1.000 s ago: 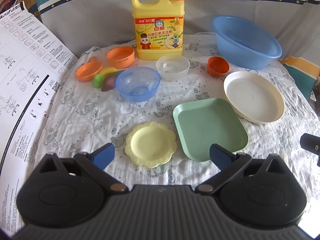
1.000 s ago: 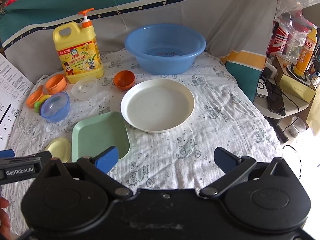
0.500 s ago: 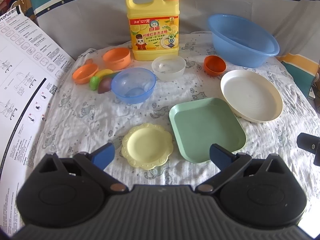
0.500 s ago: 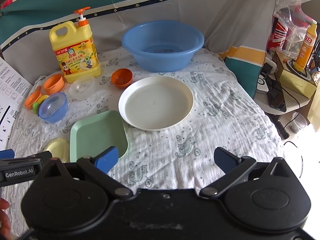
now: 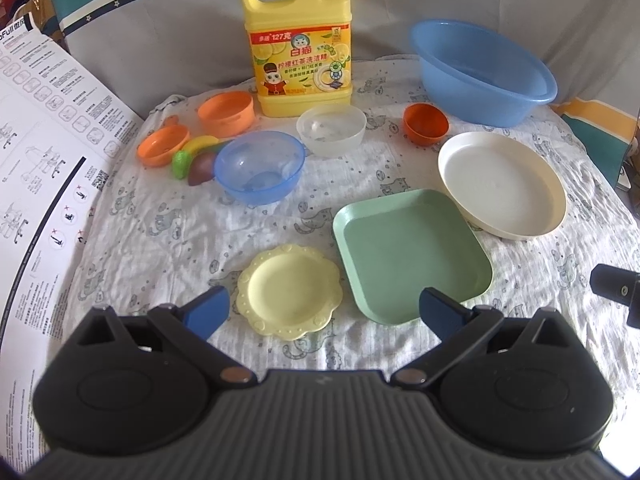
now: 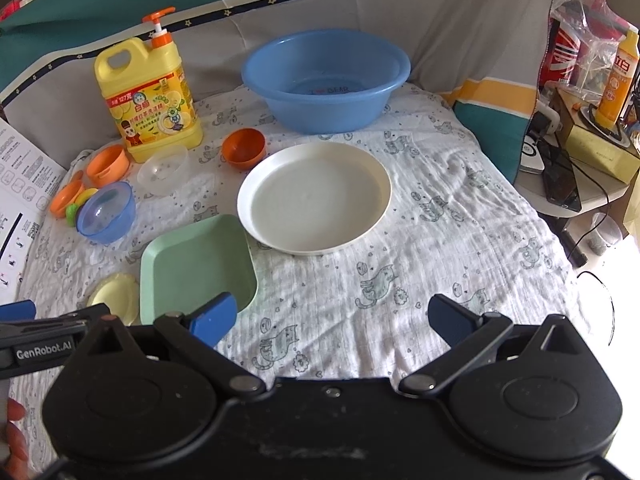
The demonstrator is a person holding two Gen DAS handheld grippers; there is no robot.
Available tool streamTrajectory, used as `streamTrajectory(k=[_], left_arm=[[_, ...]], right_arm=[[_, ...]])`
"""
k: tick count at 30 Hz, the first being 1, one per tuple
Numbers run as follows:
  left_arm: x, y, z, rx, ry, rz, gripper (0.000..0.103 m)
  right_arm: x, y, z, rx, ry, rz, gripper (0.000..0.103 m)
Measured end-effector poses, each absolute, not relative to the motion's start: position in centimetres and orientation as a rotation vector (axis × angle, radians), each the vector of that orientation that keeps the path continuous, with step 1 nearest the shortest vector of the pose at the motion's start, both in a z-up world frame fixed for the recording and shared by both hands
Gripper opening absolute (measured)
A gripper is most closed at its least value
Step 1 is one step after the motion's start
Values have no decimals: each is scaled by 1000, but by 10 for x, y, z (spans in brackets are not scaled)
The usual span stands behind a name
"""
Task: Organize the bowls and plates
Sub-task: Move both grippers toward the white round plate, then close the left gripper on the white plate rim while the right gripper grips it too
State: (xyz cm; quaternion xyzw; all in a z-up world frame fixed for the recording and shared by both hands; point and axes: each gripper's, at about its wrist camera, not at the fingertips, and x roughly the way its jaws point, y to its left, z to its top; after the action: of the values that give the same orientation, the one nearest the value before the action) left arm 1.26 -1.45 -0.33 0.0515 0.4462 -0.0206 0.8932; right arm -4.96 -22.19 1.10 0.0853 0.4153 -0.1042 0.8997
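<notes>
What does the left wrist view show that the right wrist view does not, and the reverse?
Only the left wrist view: the purple toy beside the blue bowl. Only the right wrist view: the side table with an orange bottle and a phone. Both: detergent jug, basin, white plate, green plate, yellow plate.

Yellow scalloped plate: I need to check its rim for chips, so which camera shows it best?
The left wrist view: the yellow scalloped plate lies whole and close between the open fingers, rim detail visible. In the right wrist view it is small, near the edge, partly hidden behind the left gripper.
</notes>
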Motion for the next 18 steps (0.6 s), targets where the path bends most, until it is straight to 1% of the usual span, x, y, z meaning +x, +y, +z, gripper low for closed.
streamTrajectory(k=[6, 15, 18], left_arm=[[19, -19, -10, 117, 940, -53, 103], [41, -29, -21, 131, 945, -77, 103], [54, -36, -24, 137, 935, -104, 103]], right_arm=[[-46, -225, 8, 185, 832, -178, 103], [-29, -234, -8, 108, 806, -125, 103], [-18, -247, -13, 147, 812, -77, 103]])
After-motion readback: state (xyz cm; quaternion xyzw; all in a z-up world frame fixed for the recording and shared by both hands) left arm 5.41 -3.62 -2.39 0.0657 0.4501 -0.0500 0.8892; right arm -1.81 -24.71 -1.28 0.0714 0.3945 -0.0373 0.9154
